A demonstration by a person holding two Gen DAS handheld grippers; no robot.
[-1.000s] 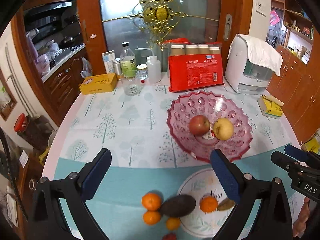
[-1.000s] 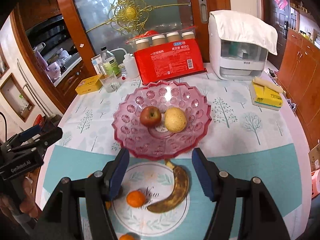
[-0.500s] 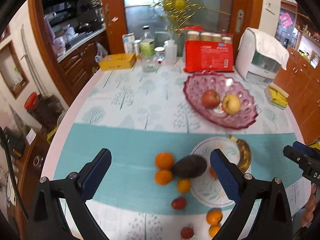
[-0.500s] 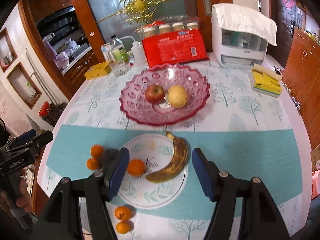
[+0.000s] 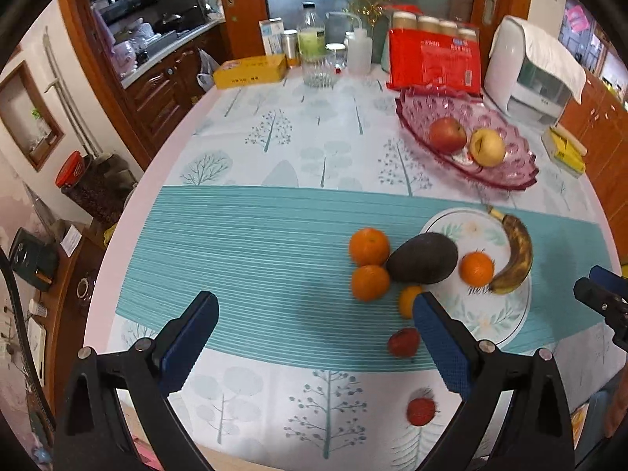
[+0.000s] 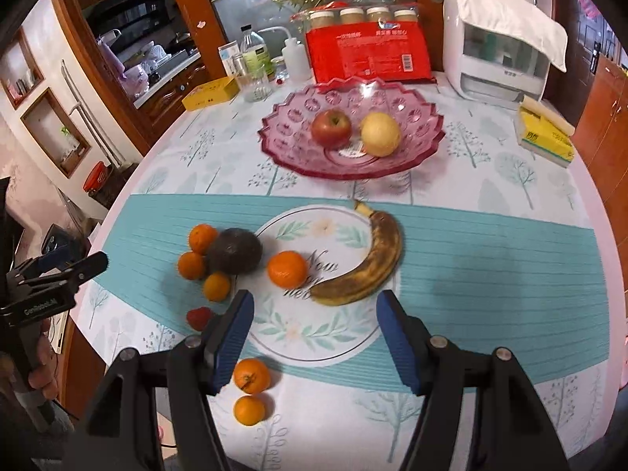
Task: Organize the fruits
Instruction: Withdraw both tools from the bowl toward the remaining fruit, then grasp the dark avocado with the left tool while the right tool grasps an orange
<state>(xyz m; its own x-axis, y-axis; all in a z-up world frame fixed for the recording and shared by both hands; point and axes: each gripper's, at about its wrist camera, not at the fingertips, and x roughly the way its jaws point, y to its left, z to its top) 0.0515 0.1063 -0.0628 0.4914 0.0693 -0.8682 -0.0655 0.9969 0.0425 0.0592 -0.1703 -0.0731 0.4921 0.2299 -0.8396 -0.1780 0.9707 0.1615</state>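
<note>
A pink glass bowl (image 6: 424, 145) holds a red apple (image 6: 331, 128) and a yellow pear (image 6: 380, 134). Nearer me, a white plate (image 6: 314, 329) carries a brown banana (image 6: 369, 271) and an orange (image 6: 287, 269). A dark avocado (image 5: 423, 258) lies at the plate's left edge beside three oranges (image 5: 369, 246). Two strawberries (image 5: 403, 341) and two small oranges (image 6: 251, 375) lie near the table's front edge. My left gripper (image 5: 314, 337) is open and empty above the teal cloth, left of the fruit. My right gripper (image 6: 314, 337) is open and empty over the plate's front.
At the table's back stand a red packet of jars (image 6: 369, 55), a white appliance (image 6: 498, 39), bottles and a glass (image 5: 318, 70), and a yellow box (image 5: 251, 70). A yellow pack (image 6: 543, 137) lies at the right. Wooden cabinets surround the round table.
Both grippers have pulled back and up from the bowl toward the table's front edge; the left one also swung left. More loose fruit has come into view. Both stay open.
</note>
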